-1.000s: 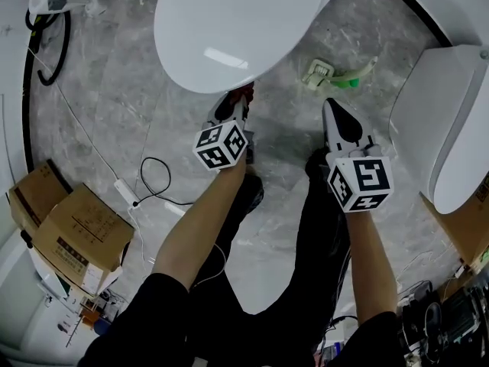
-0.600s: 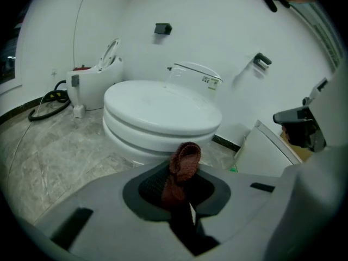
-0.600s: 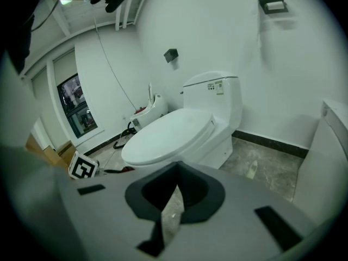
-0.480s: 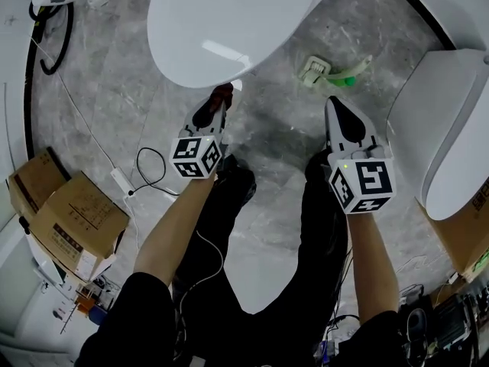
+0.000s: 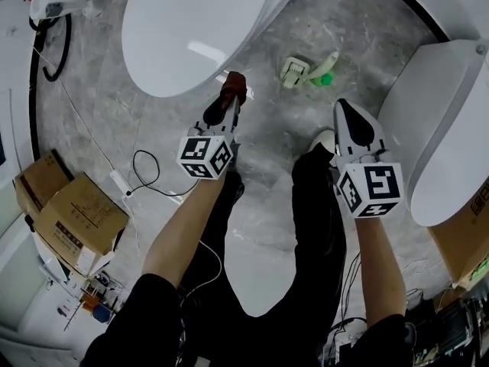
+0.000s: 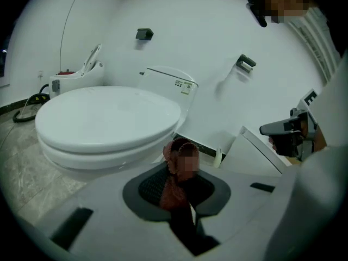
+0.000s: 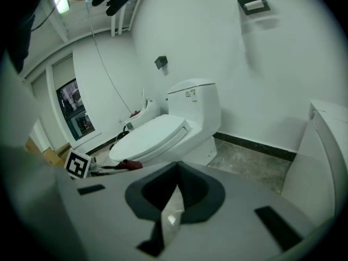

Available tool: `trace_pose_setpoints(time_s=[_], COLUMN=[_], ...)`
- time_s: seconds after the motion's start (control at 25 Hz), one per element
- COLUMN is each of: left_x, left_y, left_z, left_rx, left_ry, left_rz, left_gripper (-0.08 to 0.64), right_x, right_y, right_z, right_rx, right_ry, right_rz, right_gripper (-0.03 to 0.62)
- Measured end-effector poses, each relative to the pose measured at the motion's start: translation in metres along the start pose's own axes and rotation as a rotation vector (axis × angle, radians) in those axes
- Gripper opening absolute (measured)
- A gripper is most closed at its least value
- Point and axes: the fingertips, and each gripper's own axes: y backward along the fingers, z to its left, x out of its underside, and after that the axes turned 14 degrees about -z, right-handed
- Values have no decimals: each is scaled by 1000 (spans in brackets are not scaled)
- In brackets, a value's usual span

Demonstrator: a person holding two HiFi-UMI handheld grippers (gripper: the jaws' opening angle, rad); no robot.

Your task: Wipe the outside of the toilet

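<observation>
A: Our left gripper (image 5: pixel 231 99) is pinched on a reddish-brown cloth (image 5: pixel 235 82). Our right gripper (image 5: pixel 345 107) has its jaws pressed together with nothing between them.

B: And the toilet (image 5: pixel 191 29)?

A: Its lid is down, right ahead of us. A second toilet (image 5: pixel 451 128) stands at our right, and cardboard boxes (image 5: pixel 76 220) at our left.

B: Where do we see the cloth?

A: Just beside the bowl's front rim; we cannot tell if it touches. A small green thing (image 5: pixel 306 71) lies on the floor beyond.

Nothing legible here: print on the cardboard box (image 5: pixel 79 222) and the sticker (image 6: pixel 183 86) on the toilet tank (image 6: pixel 163 80) is too small to read.
</observation>
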Motion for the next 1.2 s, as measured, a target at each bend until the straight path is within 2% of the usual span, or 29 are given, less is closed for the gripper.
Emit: trace_pose_setpoints(time_s=[0.4, 0.64, 0.76, 0.96, 1.2], left_x=[-19, -8, 1, 14, 17], left_y=[-106, -169, -194, -210, -195], left_z=[-35, -49, -44, -21, 2], left_rx=[-109, -114, -144, -262, -340], left_ry=[100, 85, 116, 233, 248], left_rz=[-81, -63, -51, -81, -109], left_gripper=[60, 61, 61, 61, 57], right_x=[-21, -23, -23, -20, -25], right_y=[4, 0, -2, -14, -16], right_z=[-88, -138, -160, -180, -182], right_rx=[28, 27, 34, 44, 72], right_ry=[-11, 12, 23, 23, 14], right_rz=[-5, 17, 35, 34, -14], right_gripper=[3, 3, 3, 3, 3])
